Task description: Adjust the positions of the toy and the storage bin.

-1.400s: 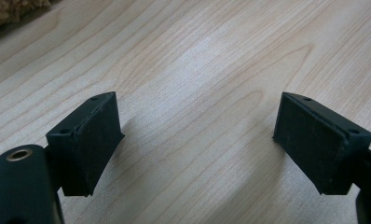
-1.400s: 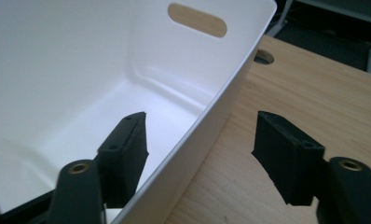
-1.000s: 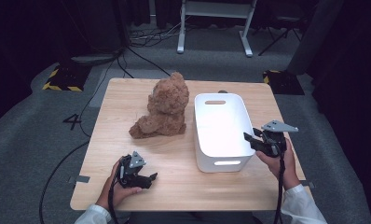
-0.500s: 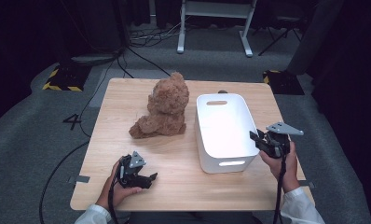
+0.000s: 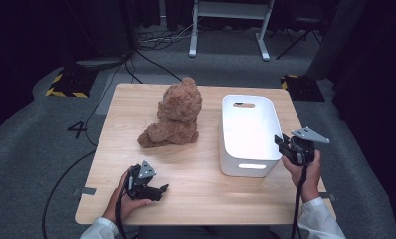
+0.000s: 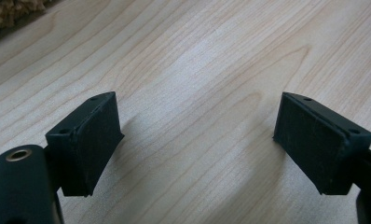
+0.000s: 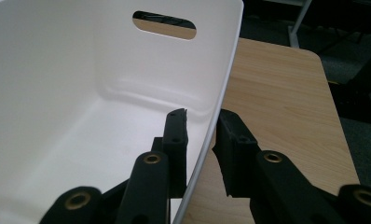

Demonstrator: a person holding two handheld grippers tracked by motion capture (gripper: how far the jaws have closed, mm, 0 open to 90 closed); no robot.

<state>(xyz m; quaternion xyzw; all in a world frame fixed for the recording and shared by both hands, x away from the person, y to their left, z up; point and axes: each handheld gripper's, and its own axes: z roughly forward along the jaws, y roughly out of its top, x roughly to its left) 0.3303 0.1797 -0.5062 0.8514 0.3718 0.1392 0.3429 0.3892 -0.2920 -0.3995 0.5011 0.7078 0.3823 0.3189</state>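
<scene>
Step in hand, as judged from the scene: gripping the white bin [image 5: 249, 130] by its side wall with the right claw [image 7: 201, 122].

Position of parts. The white bin stands on the desk [image 5: 196, 199], just beside the brown teddy bear [image 5: 175, 115], which sits at the bin's left. The right claw [image 5: 279, 143] is at the bin's right wall, toward the bin's near end. In the right gripper view its jaws straddle the rim: one jaw inside the bin, the other outside, with the thin wall between them. The jaws are nearly together on the wall, yet a slight gap shows on the outer side, so whether the grip is fully clamped cannot be told.

The left claw [image 6: 193, 140] rests low over bare desk, well left of the bin and nearer than the bear, its jaws wide apart and holding nothing.

Procedure.
1. Seat the jaws deeper over the rim before closing, so both pads bear on flat wall, not on the curved lip.
2. Close firmly; the wall is smooth plastic and will probably slip under a light pinch.
3. Move the bin by sliding it or lifting it level. A one-sided grip tends to tilt the bin toward its free left wall.
4. Keep the bin's left wall clear of the bear during travel.
</scene>
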